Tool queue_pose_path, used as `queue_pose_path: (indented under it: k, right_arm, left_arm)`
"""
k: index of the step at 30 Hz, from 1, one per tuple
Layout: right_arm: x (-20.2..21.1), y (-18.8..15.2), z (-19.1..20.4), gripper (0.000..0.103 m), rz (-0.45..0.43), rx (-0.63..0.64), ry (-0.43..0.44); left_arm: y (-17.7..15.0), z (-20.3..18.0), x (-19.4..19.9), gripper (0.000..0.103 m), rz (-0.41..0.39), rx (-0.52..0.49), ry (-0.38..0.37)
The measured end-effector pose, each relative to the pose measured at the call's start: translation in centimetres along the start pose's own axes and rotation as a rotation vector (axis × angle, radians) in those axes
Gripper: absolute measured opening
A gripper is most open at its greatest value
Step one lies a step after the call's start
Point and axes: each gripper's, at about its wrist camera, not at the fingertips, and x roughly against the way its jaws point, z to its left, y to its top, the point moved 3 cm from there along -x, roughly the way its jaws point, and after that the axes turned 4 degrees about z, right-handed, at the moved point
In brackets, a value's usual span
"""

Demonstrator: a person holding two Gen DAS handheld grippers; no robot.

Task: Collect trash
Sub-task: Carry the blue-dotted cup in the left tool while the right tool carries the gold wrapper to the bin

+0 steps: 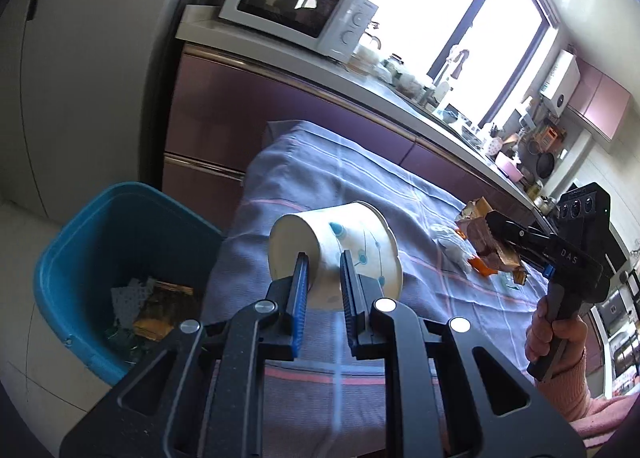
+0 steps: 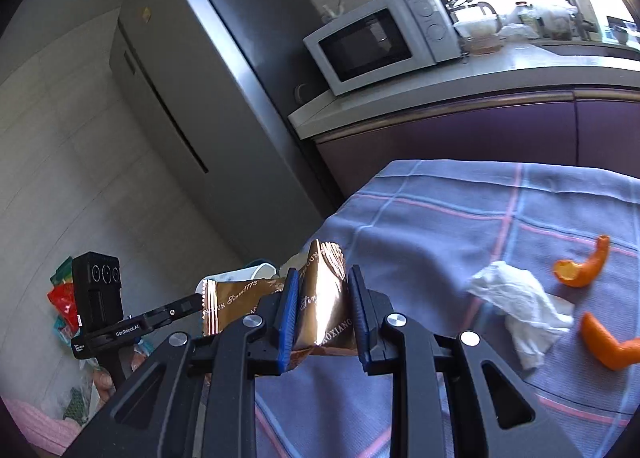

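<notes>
Left gripper (image 1: 324, 278) pinches squashed paper cup (image 1: 344, 246) wall; right gripper (image 2: 324, 298) clamps crinkled gold foil wrapper (image 2: 324, 298).

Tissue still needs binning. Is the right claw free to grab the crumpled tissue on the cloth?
Probably not yet: the right claw is shut on a gold wrapper. The tissue lies uncovered beside it.
</notes>
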Motion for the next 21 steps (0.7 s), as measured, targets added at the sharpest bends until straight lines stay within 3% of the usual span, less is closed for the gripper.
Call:
queue_pose_path:
  k: [3, 4, 9, 21]
  right_arm:
    - [-2.8, 0.5, 2.4, 0.023, 0.035, 0.049, 0.036]
    - [-3.7, 0.7, 3.2, 0.023, 0.043, 0.066, 0.044]
    - [-7.8, 1.2, 6.2, 0.023, 0.092, 0.134, 0.093]
    - [-16.2, 0.2, 10.5, 0.023, 0.243, 0.223, 0.106]
  left_arm:
    - [0.1, 2.2, 1.4, 0.015, -0.023, 0.03, 0.055]
    - [0.1, 2.9, 1.8, 0.009, -0.028, 0.042, 0.069]
    - [-0.1, 6.5, 3.3, 0.009, -0.044, 0.101, 0.117]
    - [-2.1, 12.3, 1.5, 0.009, 0.004, 0.22, 0.176]
